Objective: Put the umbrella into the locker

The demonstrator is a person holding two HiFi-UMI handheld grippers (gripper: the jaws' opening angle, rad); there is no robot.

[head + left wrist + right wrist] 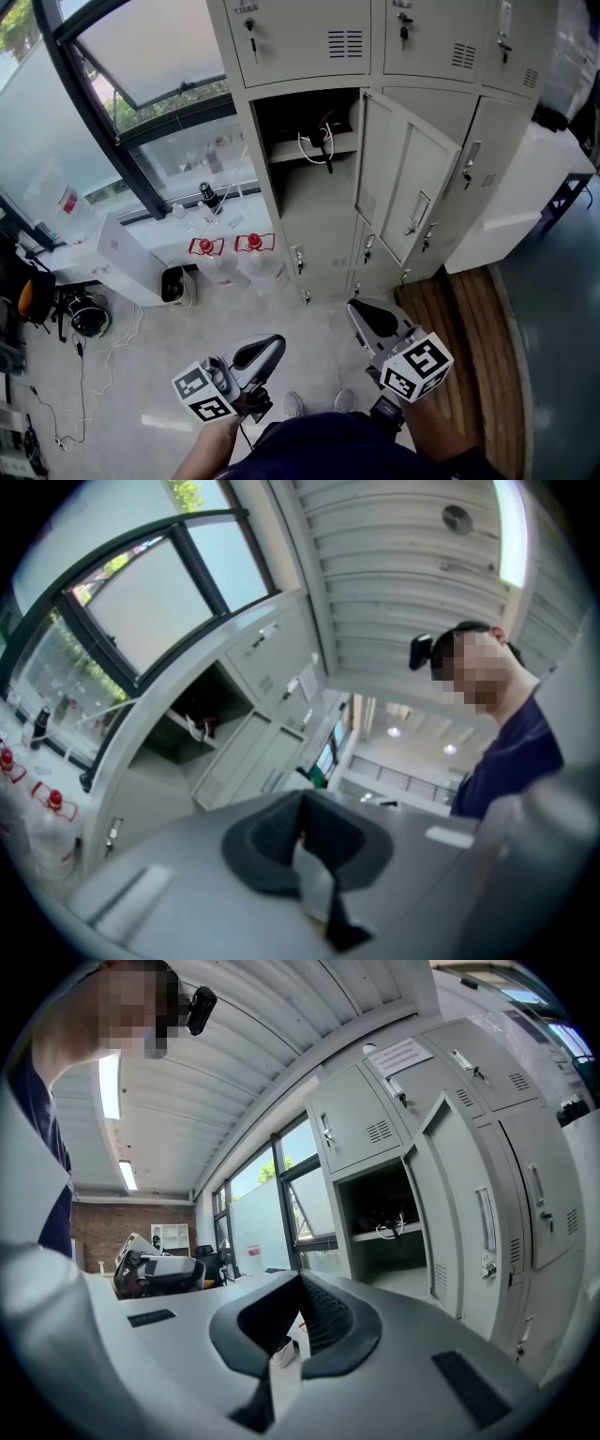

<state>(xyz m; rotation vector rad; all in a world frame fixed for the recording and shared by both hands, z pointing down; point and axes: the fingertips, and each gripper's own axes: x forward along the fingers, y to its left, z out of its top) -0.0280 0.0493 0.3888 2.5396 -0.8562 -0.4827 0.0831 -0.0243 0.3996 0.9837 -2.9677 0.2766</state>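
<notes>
The grey locker point(309, 202) stands with its door point(405, 183) swung out to the right. On its upper shelf lies a dark umbrella with a white loop point(322, 145), also seen small in the left gripper view point(200, 726) and the right gripper view point(392, 1228). My left gripper point(272, 342) point(302, 803) is held low, near the person's body, shut with nothing between its pads. My right gripper point(358, 307) point(300, 1283) is beside it, also shut and empty. Both point toward the locker from well short of it.
Red-capped bottles point(230, 248) stand on the floor left of the locker, with a black bin point(173, 284) and a white box point(112, 258) beside them. Cables point(84, 375) trail at the lower left. Right of the locker are a wooden platform point(459, 328) and a white cabinet point(525, 202).
</notes>
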